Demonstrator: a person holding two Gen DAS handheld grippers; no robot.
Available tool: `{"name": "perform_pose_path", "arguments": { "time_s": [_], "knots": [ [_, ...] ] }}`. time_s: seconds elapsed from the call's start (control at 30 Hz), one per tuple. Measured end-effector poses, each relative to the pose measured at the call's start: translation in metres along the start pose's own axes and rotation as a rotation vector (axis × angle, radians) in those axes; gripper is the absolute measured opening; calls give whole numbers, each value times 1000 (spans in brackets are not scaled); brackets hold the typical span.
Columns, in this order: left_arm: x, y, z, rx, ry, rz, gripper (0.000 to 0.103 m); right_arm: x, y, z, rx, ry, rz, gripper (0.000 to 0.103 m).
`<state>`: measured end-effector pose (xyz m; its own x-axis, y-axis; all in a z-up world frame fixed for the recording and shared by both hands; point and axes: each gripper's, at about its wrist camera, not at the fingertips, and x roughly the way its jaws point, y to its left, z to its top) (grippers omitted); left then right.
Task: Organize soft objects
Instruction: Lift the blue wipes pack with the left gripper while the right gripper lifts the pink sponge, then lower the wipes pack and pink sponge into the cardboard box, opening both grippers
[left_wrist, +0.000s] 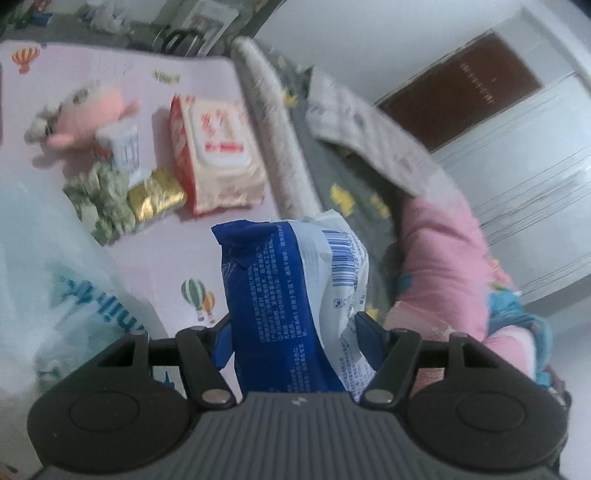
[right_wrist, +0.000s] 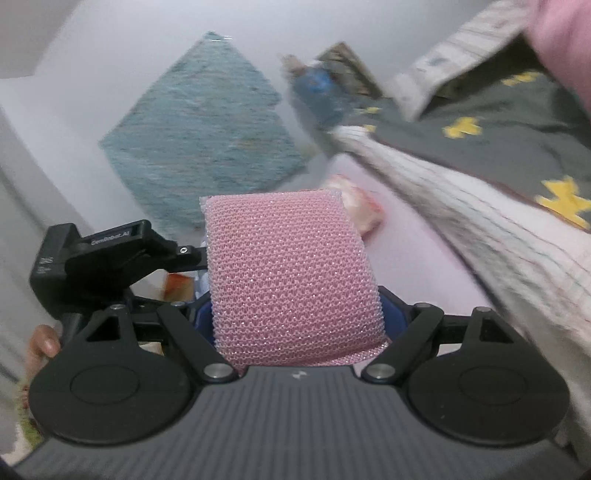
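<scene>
The left tool (left_wrist: 295, 328) was clamped on a blue-and-white packet (left_wrist: 295, 295), the right tool (right_wrist: 295, 314) on a pink mesh sponge (right_wrist: 291, 273).

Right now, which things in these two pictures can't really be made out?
- Left wrist view: the blue and white packet hides the left gripper pads.
- Left wrist view: the pink plush toy is motion-blurred.
- Right wrist view: the pink mesh sponge covers the right gripper fingertips.
- Right wrist view: the blue object is blurred.

Left gripper (left_wrist: 295, 332) clamps a blue-and-white plastic tissue pack (left_wrist: 291, 295) above a pink balloon-print mat (left_wrist: 155, 258).
</scene>
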<state>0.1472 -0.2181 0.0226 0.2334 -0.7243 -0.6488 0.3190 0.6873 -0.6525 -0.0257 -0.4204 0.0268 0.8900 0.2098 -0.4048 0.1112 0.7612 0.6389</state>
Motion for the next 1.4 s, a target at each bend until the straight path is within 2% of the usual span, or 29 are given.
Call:
{"name": "perform_pose_path", "arguments": {
  "time_s": [0.13,0.3,0.5,0.67,0.87,1.03,1.2,1.4],
  "knots": [
    [-53,5,2,-1,-95,-29,67,-1,47,5,-71,10,101,83],
    [-129,32,2,-35,-232,27,67,29,113,7,-155,99,230,83],
    [-212,92,2,-125,-374,157,67,103,194,-14,-169,297,387,83],
    [-258,152,2,-194,-438,294,67,178,256,-47,-137,504,447,83],
    [-262,227,12,-236,-336,436,67,250,312,-85,-149,658,371,83],
    [-255,277,18,-248,-249,550,66,305,327,-113,-132,781,258,83],
    [-250,294,25,-182,-181,660,66,337,328,-140,-110,853,136,84],
    [-229,294,18,-75,-113,751,67,340,324,-160,-81,890,44,84]
  ]
}}
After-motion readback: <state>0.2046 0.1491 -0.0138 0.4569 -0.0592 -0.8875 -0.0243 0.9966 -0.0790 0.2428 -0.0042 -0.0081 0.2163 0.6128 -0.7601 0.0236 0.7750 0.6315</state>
